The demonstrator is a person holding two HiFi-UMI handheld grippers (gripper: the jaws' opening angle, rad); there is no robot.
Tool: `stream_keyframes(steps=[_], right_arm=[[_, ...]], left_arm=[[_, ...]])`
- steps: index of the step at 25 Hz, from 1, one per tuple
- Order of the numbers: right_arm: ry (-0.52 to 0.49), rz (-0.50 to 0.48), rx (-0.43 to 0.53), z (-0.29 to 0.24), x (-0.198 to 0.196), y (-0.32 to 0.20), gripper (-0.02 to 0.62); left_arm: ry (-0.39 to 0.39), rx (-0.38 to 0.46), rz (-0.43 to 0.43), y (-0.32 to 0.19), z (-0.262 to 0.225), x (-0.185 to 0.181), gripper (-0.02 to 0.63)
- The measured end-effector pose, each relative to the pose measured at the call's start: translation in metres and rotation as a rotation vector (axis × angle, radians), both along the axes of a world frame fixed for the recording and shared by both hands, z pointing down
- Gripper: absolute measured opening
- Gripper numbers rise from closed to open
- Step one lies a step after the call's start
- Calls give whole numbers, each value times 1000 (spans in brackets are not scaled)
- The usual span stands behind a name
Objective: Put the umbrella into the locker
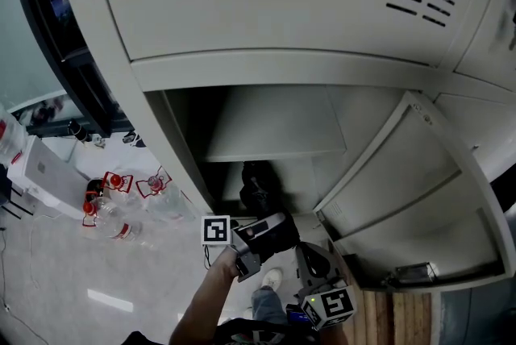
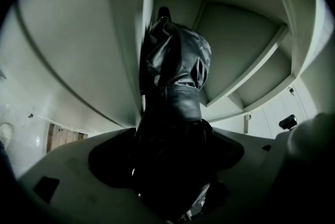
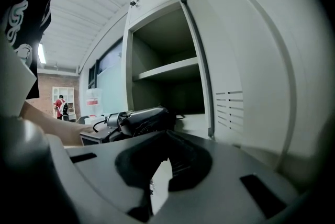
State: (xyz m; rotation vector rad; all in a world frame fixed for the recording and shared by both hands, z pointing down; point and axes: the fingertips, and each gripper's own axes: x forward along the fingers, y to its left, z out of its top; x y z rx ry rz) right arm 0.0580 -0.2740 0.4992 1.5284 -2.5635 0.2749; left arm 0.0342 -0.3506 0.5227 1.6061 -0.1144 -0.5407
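A black folded umbrella (image 1: 256, 184) points into the lower compartment of the open grey locker (image 1: 274, 69); its tip is just past the locker's front edge, under the inner shelf (image 1: 278, 143). My left gripper (image 1: 260, 237) is shut on the umbrella's near end. In the left gripper view the umbrella (image 2: 175, 66) rises from between the jaws of the left gripper (image 2: 172, 165) and runs along the locker's left wall. My right gripper (image 1: 321, 280) hangs lower right, clear of the umbrella. In the right gripper view the right gripper (image 3: 163, 139) is shut and holds nothing.
The locker door (image 1: 403, 190) stands swung open to the right. Several plastic bottles with red caps (image 1: 121, 206) lie on the floor at the left, beside a white box (image 1: 48, 174). A wooden surface (image 1: 403, 319) shows at the lower right.
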Motion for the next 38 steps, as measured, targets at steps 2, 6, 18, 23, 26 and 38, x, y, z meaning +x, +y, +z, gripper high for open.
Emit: stream_keyframes(steps=[2,6,18,23,26,38], right_arm=[[0,-2,0,-1,0,2,2],[9,-6,16,-3,1,6,2],[26,47,28,-8,14,25,2],[62,95,25,-11,16,31,2],[101,92,36,-13,11,34,2],[98,107,74,-32,-4,64,2]], left_arm=[[2,-6,-25,0,2,-3,357],[-9,-18,-65,2,3,-7,359],[-178,58,-200,38,16,-47,357],[-432,150,-279,61,26,-67,301],[-581,233,-342,71,21,-81,195],[-1050,675,-561,99,-40,-111,20]])
